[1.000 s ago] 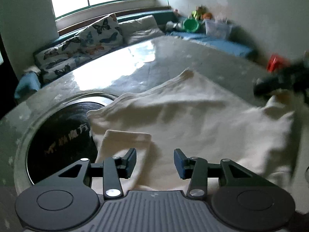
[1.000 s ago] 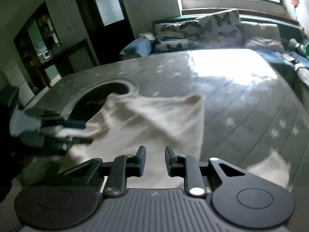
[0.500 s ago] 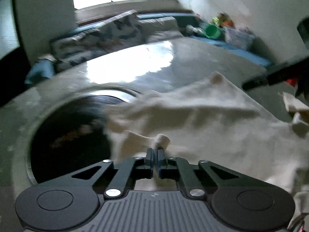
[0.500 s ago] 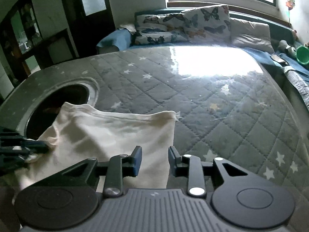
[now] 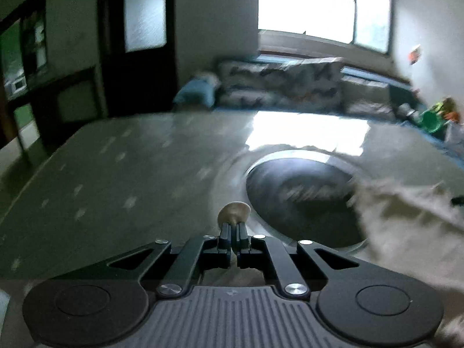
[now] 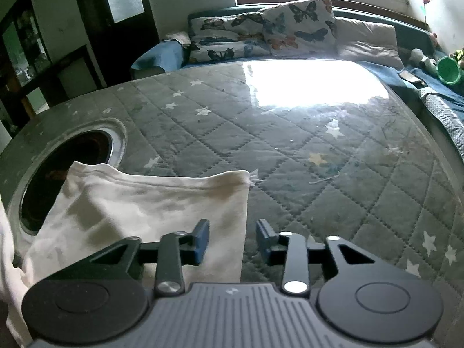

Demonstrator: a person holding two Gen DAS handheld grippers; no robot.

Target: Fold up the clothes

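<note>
A cream-white cotton garment (image 6: 150, 203) is observed lying flat on a grey quilted, star-patterned bench (image 6: 333, 159), its left part draped over the rim of a round dark opening (image 6: 69, 171) set in the bench top. The garment's straight right edge is seen running down between the fingers of the right claw (image 6: 232, 239). The jaws of the right claw are noted as opening; the pads stand apart and are not pressed on the cloth.

In the left wrist view, which is blurred, the left claw (image 5: 234, 227) is recorded with its jaws together, clamped on a small bunched fold of the garment (image 5: 234, 213) that protrudes past the fingertips. The remaining cloth is seen at the right of that view, beside the round opening (image 5: 301, 200).

Butterfly-print cushions (image 6: 261, 37) and a green plastic tub (image 6: 449, 71) are noted beyond the bench, under a bright window (image 5: 319, 5).
</note>
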